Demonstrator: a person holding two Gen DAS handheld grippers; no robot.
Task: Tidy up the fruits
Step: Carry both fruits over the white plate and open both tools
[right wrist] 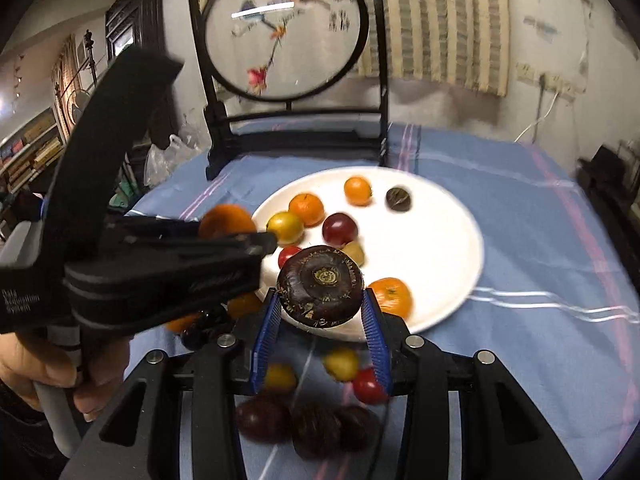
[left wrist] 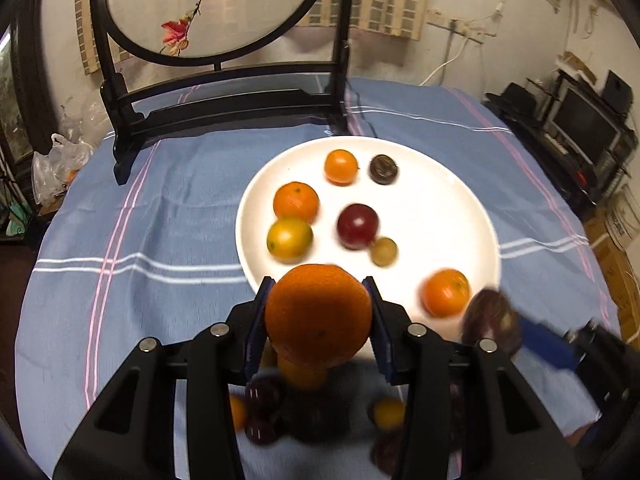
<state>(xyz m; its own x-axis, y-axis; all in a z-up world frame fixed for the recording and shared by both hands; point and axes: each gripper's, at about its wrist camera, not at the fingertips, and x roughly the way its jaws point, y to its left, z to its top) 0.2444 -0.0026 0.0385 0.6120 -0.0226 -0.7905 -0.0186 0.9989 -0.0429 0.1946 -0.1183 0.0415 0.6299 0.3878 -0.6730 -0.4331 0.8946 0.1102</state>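
you're partway through: seven fruits already sit on the white plate (left wrist: 460, 200), while a cluster of dark, red and yellow fruits (right wrist: 308, 420) waits on the blue-clothed worktop (left wrist: 160, 208) beneath your hands. your left hand-held gripper (left wrist: 318, 316) is clamped on an orange (left wrist: 318, 312) at the plate's near rim; your right hand-held gripper (right wrist: 320, 312) is clamped on a dark round fruit (right wrist: 320, 286), also above that rim.

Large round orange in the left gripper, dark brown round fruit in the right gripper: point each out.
Large round orange (left wrist: 318, 314), left wrist view, front skin.
Dark brown round fruit (right wrist: 320, 286), right wrist view, face near stem scar.
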